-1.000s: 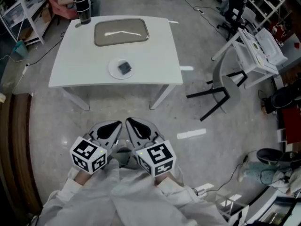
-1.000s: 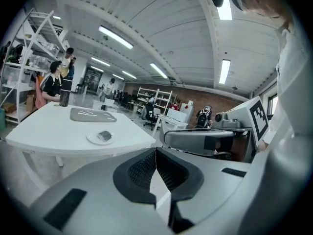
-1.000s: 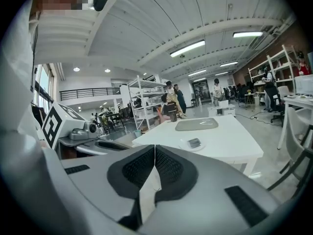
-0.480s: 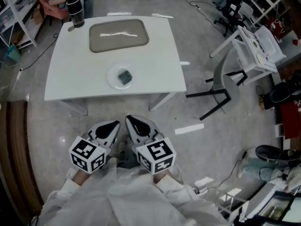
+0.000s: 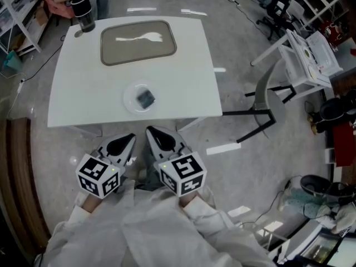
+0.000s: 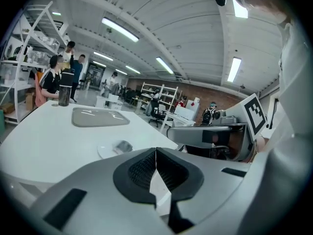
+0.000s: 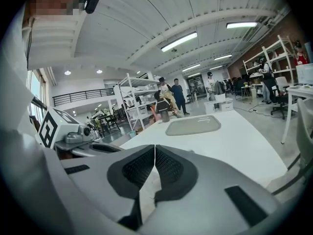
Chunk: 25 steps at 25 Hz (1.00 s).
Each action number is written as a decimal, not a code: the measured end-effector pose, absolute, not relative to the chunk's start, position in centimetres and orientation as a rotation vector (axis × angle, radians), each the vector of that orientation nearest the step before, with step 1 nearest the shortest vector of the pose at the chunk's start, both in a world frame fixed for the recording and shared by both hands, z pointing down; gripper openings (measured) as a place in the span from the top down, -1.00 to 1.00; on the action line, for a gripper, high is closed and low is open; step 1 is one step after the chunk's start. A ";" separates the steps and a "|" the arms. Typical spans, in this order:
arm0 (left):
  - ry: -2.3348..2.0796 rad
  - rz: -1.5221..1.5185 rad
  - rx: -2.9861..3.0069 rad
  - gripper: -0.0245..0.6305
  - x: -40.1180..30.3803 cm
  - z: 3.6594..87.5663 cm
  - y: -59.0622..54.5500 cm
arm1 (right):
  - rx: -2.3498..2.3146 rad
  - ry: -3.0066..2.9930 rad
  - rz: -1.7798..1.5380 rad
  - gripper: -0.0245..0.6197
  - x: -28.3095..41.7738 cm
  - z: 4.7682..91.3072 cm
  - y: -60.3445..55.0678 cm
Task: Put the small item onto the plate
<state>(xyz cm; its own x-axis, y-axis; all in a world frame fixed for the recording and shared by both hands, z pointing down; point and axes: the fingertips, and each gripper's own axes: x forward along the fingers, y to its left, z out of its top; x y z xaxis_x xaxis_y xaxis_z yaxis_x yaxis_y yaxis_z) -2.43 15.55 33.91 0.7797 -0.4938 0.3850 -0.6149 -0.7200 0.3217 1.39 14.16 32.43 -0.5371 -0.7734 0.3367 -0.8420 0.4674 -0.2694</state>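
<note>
No legible text, brand or number anywhere. Only black-and-white square markers (image 5: 99, 175) on the cubes of the left gripper (image 5: 130, 138) and right gripper (image 5: 150, 132): coded patterns, no letters.

Bright overhead strip lights, floor glare, fisheye edges w/ dark vignette.

Grey left gripper (image 5: 131, 137) and right gripper (image 5: 149, 130), black-patterned white cubes (image 5: 99, 175), white sleeves (image 5: 207, 222).
</note>
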 end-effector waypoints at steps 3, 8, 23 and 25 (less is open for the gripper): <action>-0.863 0.367 2.515 0.89 -1.9 33.9 12.3 | 1.390 -2.552 0.607 0.88 2.1 32.3 11.3; -0.910 0.338 2.491 0.89 -0.7 33.7 7.2 | 1.337 -2.560 0.602 0.88 3.8 32.5 6.1; -1.068 0.344 2.358 0.89 0.2 36.0 -1.3 | 1.034 -2.590 0.614 0.88 4.3 34.9 -1.8; -1.076 0.341 2.336 0.89 0.4 36.3 -1.4 | 1.021 -2.582 0.642 0.88 4.7 35.4 -2.0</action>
<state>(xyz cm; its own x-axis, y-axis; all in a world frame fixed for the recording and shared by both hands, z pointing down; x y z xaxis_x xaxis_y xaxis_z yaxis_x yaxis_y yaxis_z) 0.43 -1.38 36.27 0.6490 -0.6242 0.4350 -0.7608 -0.5350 0.3674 4.72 -1.99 35.42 -0.7061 -0.5709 0.4189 -0.7005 0.6493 -0.2961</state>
